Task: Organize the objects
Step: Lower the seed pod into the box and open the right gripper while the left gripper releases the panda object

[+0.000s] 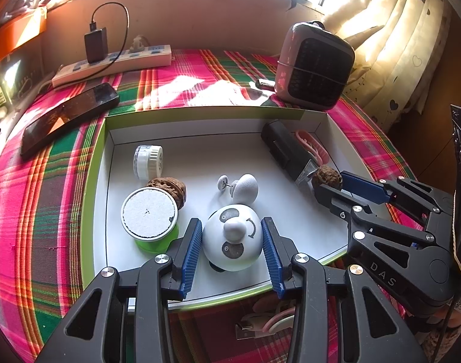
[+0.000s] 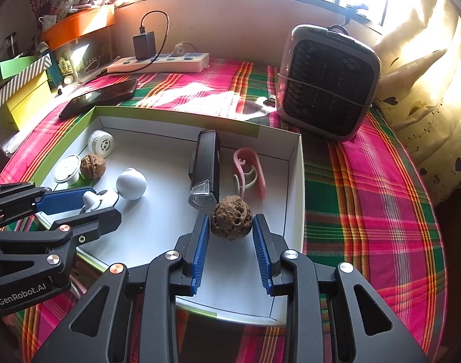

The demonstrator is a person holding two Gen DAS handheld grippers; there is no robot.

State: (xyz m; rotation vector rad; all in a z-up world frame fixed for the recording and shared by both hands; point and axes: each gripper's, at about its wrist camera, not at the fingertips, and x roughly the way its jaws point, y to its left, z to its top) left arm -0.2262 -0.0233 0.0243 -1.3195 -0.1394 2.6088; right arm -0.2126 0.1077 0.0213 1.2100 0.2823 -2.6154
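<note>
Low in the centre of both frames, inside the white box point(image 2: 295, 181), sat the two things you were working on: the panda ball point(image 1: 232, 237) between your left gripper's point(image 1: 233, 252) blue pads, and the carved walnut point(image 2: 230, 216) between your right gripper's point(image 2: 232, 252). Your left jaws stood about half open, both pads right at the panda's flanks, though the frame could not settle whether they pressed, so I cannot tell if you held it. Your right jaws were narrow, the left pad at the walnut's side, a sliver of gap showing at the right pad; a firm grip looked unlikely, but I cannot say for sure. Both pieces are round and hard, so I judged either could squirt out of an off-centre squeeze and roll. The walnut lay just below the black flashlight's point(image 2: 204, 169) lens and could knock it or run toward the pink clip point(image 2: 250, 171). The panda could nudge the white knob point(image 1: 245, 188) and pin point(image 1: 223, 182) above it, or the foam-topped green cap point(image 1: 149, 216) and second walnut point(image 1: 170, 187) at its left.
</note>
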